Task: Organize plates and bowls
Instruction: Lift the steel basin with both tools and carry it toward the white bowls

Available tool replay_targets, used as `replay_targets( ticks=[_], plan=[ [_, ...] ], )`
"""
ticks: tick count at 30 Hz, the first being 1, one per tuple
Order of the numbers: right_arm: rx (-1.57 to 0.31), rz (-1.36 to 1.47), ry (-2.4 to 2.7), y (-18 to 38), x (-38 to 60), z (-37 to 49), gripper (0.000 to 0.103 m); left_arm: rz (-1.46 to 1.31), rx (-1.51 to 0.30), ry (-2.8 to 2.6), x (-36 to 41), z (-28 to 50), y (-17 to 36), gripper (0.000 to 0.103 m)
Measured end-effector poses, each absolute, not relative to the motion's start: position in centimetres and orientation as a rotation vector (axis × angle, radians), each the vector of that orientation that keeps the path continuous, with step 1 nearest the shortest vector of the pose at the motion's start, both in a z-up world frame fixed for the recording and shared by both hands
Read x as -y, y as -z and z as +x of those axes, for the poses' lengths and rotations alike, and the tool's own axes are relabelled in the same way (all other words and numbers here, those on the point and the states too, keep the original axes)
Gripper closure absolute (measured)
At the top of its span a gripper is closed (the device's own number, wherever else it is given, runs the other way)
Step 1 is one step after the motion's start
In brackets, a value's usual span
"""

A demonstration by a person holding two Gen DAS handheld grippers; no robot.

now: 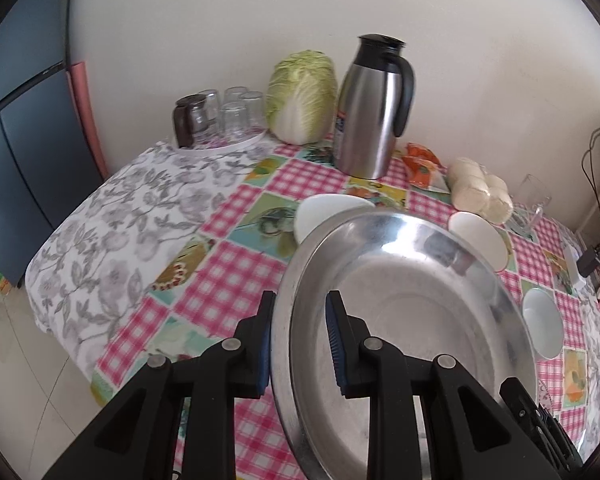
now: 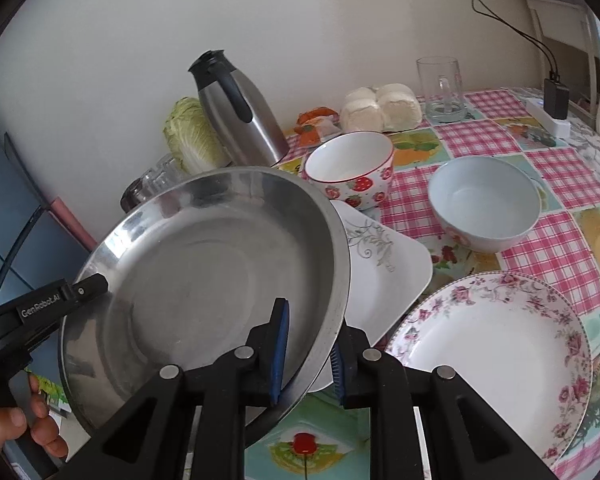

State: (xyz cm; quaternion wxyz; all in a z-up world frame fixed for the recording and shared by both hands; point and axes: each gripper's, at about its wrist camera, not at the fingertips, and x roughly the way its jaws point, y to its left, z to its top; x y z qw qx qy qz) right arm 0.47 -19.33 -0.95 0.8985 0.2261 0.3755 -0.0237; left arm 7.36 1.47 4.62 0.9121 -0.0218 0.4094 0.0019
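A large steel basin (image 1: 412, 312) is held tilted above the table by both grippers. My left gripper (image 1: 300, 344) is shut on its left rim; it also shows in the right wrist view (image 2: 88, 286). My right gripper (image 2: 308, 354) is shut on the basin's (image 2: 204, 280) right rim; its tip shows in the left wrist view (image 1: 532, 412). On the table lie a white square plate (image 2: 384, 268), a floral round plate (image 2: 496, 348), a strawberry bowl (image 2: 350, 168) and a pale blue bowl (image 2: 484, 204).
A steel thermos jug (image 1: 374, 108), a cabbage (image 1: 302, 98), a tray of upturned glasses (image 1: 224, 116), wrapped buns (image 2: 380, 108), an orange snack packet (image 2: 316, 122) and a glass mug (image 2: 442, 88) stand at the back by the wall. A power strip (image 2: 550, 118) lies far right.
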Motion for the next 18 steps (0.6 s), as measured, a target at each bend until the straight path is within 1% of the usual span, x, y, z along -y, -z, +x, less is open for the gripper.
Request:
replay_targets(
  ticks=[4, 7, 12, 18],
  plan=[
    [-0.766, 0.520, 0.075, 1.1, 21.8, 0.2, 0.080, -0.024, -0.854, 0.025, 0.9, 8.0, -4.1, 0.078],
    [-0.771, 0.511, 0.110, 1.6, 23.0, 0.2, 0.080, -0.002, -0.885, 0.042, 2.3, 8.7, -2.8, 0.078],
    [-0.798, 0.536, 0.137, 3.1, 24.7, 0.3, 0.081, -0.011, -0.936, 0.060, 3.4, 9.6, -0.7, 0.078],
    [-0.824, 0.515, 0.169, 4.3, 25.0, 0.9, 0.081, -0.010, -0.952, 0.064, 4.3, 10.6, 0.6, 0.078]
  ],
)
